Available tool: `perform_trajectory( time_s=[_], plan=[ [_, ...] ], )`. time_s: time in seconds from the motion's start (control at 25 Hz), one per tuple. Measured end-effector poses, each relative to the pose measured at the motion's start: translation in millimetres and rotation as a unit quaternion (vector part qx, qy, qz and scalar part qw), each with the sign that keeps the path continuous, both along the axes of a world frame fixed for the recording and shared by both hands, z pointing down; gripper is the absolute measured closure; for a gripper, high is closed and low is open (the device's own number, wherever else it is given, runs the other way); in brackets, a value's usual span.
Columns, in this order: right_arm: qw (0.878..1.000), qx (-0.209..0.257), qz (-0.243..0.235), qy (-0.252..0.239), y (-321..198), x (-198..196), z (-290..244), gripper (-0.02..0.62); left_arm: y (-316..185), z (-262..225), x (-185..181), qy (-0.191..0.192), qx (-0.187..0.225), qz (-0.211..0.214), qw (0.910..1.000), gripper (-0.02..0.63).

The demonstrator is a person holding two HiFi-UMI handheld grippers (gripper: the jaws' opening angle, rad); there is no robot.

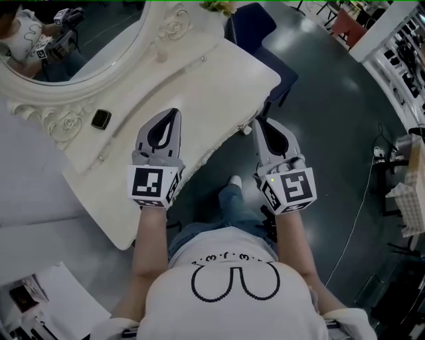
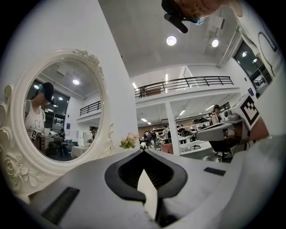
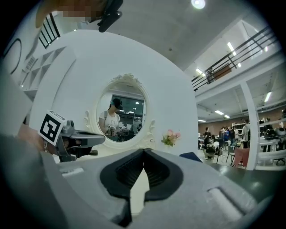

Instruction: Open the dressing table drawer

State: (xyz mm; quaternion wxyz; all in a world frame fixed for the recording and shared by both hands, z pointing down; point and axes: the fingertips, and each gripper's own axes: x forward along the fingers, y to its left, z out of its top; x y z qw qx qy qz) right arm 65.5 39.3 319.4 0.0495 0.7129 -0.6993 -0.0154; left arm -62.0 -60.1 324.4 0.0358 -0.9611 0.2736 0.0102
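Observation:
The white dressing table (image 1: pixel 199 86) runs slantwise across the head view, with its oval mirror (image 1: pixel 73 40) at the upper left. Its drawer front lies under the scalloped front edge (image 1: pixel 214 147) and is hidden from above. My left gripper (image 1: pixel 174 114) hovers over the table top, jaws shut and empty; in its own view the tips meet (image 2: pixel 143 151) beside the mirror (image 2: pixel 58 120). My right gripper (image 1: pixel 255 123) hangs just off the front edge, also shut on nothing (image 3: pixel 144 151). It faces the mirror (image 3: pixel 120 116), with the left gripper (image 3: pixel 76 138) at its left.
A small black square object (image 1: pixel 101 119) lies on the table near the mirror's base. A dark blue chair (image 1: pixel 255 26) stands behind the table's far end, with flowers (image 1: pixel 219 5) beside it. My foot (image 1: pixel 234 180) rests on dark floor below the edge. Papers (image 1: pixel 46 292) lie at lower left.

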Motion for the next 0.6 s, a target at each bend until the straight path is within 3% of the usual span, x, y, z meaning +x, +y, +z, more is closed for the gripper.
perform_trajectory(
  time_s=[0.28,0.6],
  plan=[
    [0.998,-0.007,-0.056,0.003,-64,74,-2,0.601,-49,-2,64,-0.002,-0.005,-0.053,0.9986,0.607],
    [0.994,-0.021,-0.107,0.002,-115,134,8,0.6,-90,9,111,-0.002,-0.018,-0.115,0.9932,0.607]
  ],
)
